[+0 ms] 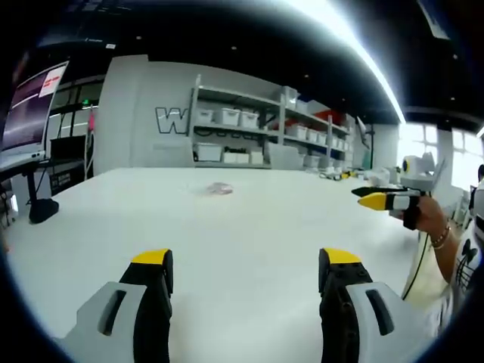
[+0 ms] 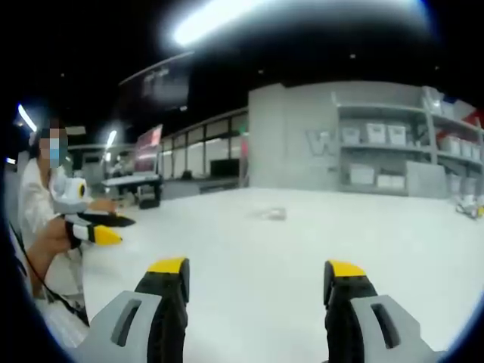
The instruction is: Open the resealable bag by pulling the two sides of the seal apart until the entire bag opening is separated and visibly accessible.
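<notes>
Left hand-held gripper, right hand-held gripper: jaws spread, empty; resealable bag far across table.

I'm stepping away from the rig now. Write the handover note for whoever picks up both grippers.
Left gripper: open, holds nothing, above the white table.
Right gripper: open, holds nothing, also above the table.
Resealable bag: small and blurred, lying far out on the table, away from both grippers; whether its seal is shut cannot be told.
Done: nothing; the bag is not yet gripped.
Left: reach the bag, take one side of the seal in each gripper, pull apart along the whole opening.
</notes>
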